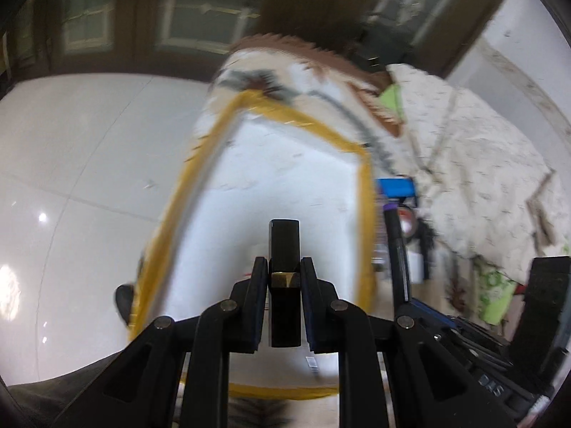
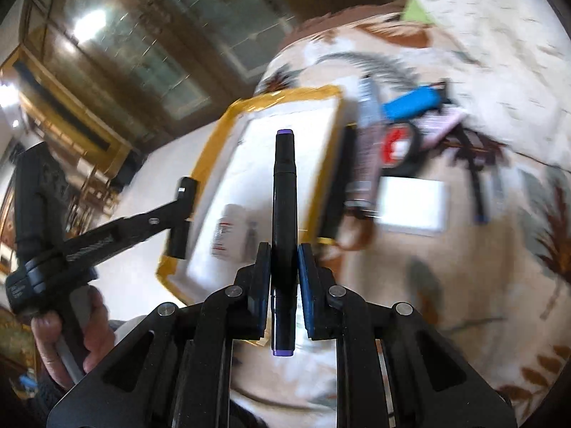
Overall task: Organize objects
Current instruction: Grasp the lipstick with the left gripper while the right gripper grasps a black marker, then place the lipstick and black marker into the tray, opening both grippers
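The left gripper (image 1: 284,278) clamps a black lipstick tube (image 1: 284,249) above the white box (image 1: 285,178) ahead. The right gripper (image 2: 284,271) clamps a purple-capped marker (image 2: 284,214), the box (image 2: 285,121) just beyond its tip

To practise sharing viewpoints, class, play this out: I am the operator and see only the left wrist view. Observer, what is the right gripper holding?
Observer: The right gripper is shut on a black marker with purple ends.
Operator: Is anything in the tray yet?
Observer: Yes, a white bottle lies inside the yellow-edged tray, hidden from your view.
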Available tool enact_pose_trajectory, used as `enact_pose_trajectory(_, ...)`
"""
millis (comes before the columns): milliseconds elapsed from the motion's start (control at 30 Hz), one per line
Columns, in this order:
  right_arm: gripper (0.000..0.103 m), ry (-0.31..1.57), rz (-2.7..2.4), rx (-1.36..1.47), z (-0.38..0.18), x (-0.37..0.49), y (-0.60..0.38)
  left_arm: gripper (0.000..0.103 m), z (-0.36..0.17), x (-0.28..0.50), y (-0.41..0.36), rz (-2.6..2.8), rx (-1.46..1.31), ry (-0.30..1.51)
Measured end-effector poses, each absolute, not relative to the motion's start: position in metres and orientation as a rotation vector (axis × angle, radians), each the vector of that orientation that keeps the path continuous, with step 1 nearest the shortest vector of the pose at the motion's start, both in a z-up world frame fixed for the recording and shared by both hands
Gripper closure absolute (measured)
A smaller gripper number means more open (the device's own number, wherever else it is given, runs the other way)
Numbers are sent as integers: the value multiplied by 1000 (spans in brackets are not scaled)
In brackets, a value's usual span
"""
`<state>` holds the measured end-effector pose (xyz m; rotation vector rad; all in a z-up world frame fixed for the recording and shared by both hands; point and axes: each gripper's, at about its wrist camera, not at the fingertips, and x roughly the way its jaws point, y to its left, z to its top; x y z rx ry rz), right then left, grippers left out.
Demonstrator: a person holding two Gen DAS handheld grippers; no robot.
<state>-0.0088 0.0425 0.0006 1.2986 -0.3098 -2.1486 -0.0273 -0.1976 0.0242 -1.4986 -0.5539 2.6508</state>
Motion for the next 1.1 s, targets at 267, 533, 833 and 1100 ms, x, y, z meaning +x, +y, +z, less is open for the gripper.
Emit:
enact_pose_trajectory(267,88,-170,-2121,1351,-19,-31,-19,86,-5,-46,-204,2657,-1665,-496)
enact_pose_trajectory(533,88,-111,-2116,1443,-44,-45,-38,86,-19,-52,-201,2646,-1763,-444)
enact_pose_trajectory(833,69,-122,-2114,1404,-35,-43,-28,82,-16,-46,-210,2597,-1722,-580)
enact_pose_trajectory(1100,56,-201,-2165,1261,-6,-20,16,37,29,-20,-175,2744,-1409,-430)
